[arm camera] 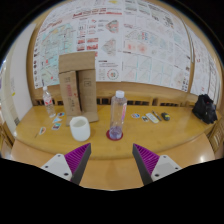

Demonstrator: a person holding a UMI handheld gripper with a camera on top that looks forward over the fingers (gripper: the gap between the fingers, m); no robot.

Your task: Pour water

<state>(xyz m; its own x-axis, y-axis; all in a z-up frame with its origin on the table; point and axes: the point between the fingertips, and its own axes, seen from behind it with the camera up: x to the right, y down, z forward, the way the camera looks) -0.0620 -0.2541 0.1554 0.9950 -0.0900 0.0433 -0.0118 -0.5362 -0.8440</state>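
A clear plastic water bottle (117,113) with a white cap and pinkish base stands upright on the wooden table (130,145), beyond my fingers and roughly centred between them. A white cup (80,127) stands to its left, in front of a cardboard box. My gripper (112,160) is open and empty, well short of the bottle. Its left finger (78,158) and right finger (147,158) show purple pads spread wide apart over bare tabletop.
A tall cardboard box (79,88) stands behind the cup. A second small bottle (47,100) stands at the far left. Small items (152,117) lie right of the bottle. A dark bag (206,108) sits at the far right. Posters cover the wall behind.
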